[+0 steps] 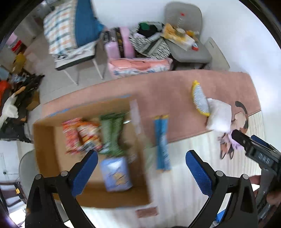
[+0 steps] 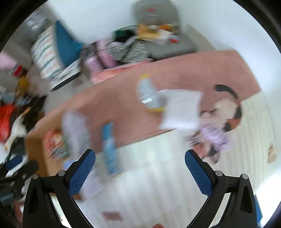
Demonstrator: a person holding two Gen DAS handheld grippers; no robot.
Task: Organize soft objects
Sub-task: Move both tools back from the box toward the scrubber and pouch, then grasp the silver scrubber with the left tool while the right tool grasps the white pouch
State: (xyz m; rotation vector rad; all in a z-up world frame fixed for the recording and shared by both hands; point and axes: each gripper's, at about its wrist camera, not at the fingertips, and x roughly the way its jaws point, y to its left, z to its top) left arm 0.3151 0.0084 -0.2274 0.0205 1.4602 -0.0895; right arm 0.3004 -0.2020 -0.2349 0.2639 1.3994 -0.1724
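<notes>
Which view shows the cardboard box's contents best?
The left wrist view: the cardboard box lies open below the left gripper, packets visible inside. In the right wrist view, only a blurred corner appears at left.

Illumination is bright, even and diffuse in both views; shadows are faint and soft. The white wall (image 1: 133, 15) is close to overexposed. Both fisheye views bend straight edges and end in a black circular vignette. Left wrist view: motion blur smears the brown cardboard box (image 1: 45, 157) and its packets; the far clutter stays sharper. Right wrist view: heavy motion blur throughout, with only the blue-padded black tongs (image 2: 140, 157) sharp.
</notes>
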